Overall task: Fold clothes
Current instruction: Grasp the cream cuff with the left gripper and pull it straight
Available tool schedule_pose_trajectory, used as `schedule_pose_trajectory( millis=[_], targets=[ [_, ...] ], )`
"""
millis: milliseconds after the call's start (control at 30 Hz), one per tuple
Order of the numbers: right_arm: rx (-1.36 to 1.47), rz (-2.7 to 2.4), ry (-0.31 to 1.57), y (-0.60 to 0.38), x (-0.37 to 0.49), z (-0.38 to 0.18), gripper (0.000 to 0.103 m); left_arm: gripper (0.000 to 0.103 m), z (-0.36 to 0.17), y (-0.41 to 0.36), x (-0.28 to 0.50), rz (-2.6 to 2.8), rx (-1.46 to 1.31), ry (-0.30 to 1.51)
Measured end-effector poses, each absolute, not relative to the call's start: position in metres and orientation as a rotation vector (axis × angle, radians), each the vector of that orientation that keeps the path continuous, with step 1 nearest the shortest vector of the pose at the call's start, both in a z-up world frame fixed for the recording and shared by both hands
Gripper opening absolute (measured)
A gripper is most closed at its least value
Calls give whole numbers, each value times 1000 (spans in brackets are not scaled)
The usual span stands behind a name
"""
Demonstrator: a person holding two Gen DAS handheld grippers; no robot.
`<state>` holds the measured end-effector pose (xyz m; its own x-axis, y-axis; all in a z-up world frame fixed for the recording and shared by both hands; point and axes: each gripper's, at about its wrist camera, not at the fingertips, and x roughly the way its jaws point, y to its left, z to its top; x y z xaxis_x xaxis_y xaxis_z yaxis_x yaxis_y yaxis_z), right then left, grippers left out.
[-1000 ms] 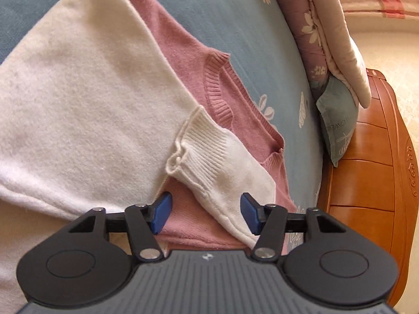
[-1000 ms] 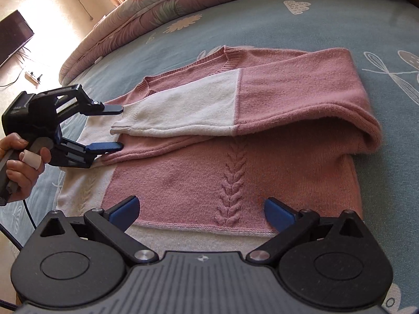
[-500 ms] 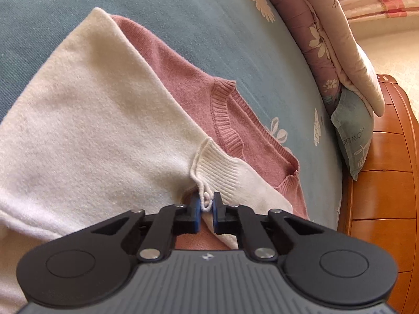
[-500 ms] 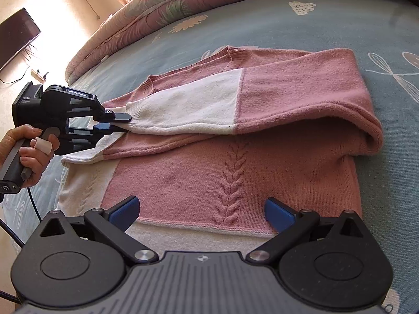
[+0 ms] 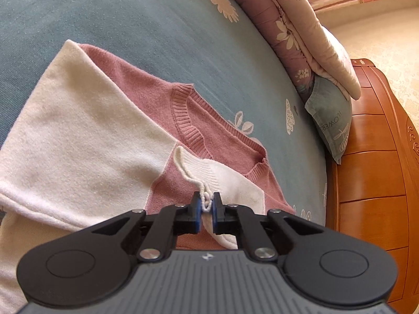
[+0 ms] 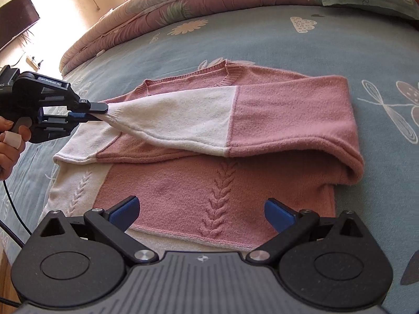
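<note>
The pink-and-cream sweater [image 6: 217,183] lies flat on the blue patterned bedspread [image 6: 262,41], directly ahead of the right gripper [image 6: 201,212], whose jaws stand wide apart and empty. The left gripper [image 5: 207,206], gripped in a hand [image 6: 10,144], is clamped on the cream sleeve cuff [image 5: 201,175], lifting it. A quilt [image 6: 183,2] lies beyond; a wooden headboard [image 5: 371,172] stands right.

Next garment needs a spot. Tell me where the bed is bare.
Bare sheet lies between the sweater collar and quilt, and right of the folded sleeve. The left is crowded: left gripper holds the cuff.
</note>
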<state>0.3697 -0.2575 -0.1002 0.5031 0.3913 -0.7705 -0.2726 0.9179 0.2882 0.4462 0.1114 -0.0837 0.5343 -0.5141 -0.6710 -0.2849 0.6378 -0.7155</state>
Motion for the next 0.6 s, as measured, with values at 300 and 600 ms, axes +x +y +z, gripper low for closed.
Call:
schedule_pose_trajectory(
  millis=[300, 600],
  targets=[
    [35, 277, 923, -277, 391, -97, 103, 5, -82, 112, 443, -150, -881, 1044],
    [28, 284, 936, -283, 367, -68, 103, 6, -103, 111, 449, -139, -721, 1111]
  ],
)
